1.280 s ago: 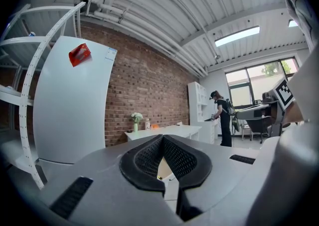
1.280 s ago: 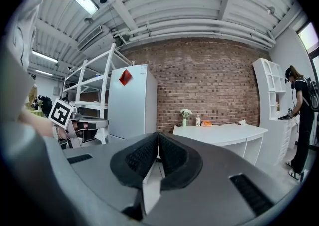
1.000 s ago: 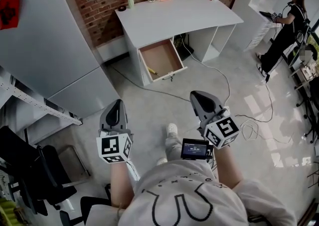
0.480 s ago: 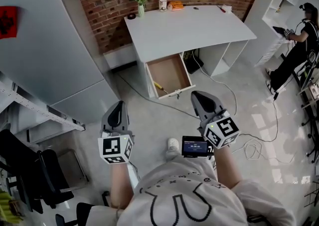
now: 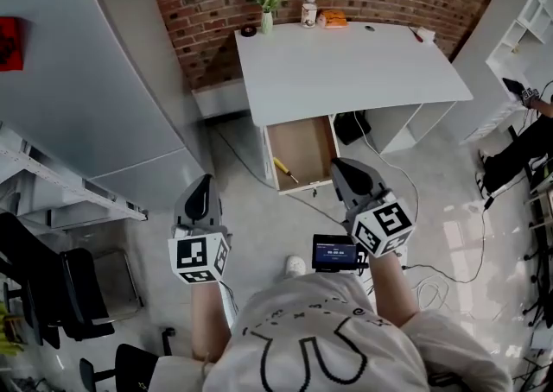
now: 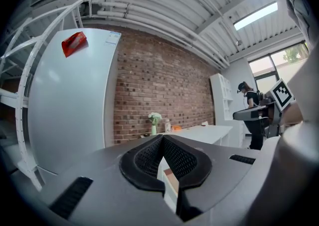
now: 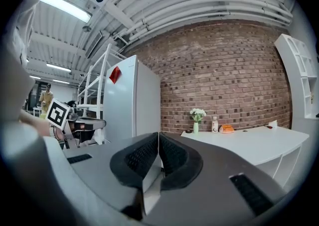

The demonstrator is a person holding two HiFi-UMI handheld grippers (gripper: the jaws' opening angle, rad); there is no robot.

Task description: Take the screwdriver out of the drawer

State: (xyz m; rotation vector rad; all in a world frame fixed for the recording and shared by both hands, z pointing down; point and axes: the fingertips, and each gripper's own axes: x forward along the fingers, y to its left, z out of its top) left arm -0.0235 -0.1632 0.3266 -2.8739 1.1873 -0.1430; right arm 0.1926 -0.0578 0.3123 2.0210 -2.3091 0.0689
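Note:
The white desk (image 5: 354, 71) stands against the brick wall, and its wooden drawer (image 5: 304, 147) is pulled open towards me. In the drawer's near left corner lies the screwdriver (image 5: 284, 171), with a yellow handle. My right gripper (image 5: 339, 164) is held level with its jaws shut and empty; in the head view its tip overlaps the drawer's near right corner. My left gripper (image 5: 202, 180) is also shut and empty, well to the left of the drawer over the floor. Both gripper views face the desk: left gripper (image 6: 162, 138), right gripper (image 7: 158, 134).
A tall grey fridge (image 5: 86, 62) stands left of the desk, with a metal rack (image 5: 60, 187) and an office chair (image 5: 52, 287) nearer me. On the desk's back edge are a flower vase (image 5: 268, 3), a bottle (image 5: 309, 12) and an orange item (image 5: 332, 19). Cables (image 5: 432, 282) lie on the floor at right.
Both grippers have travelled forward towards the desk, still shut. The desk and open drawer now sit nearer and more centred, and the drawer's front has come up to the right gripper's tip.

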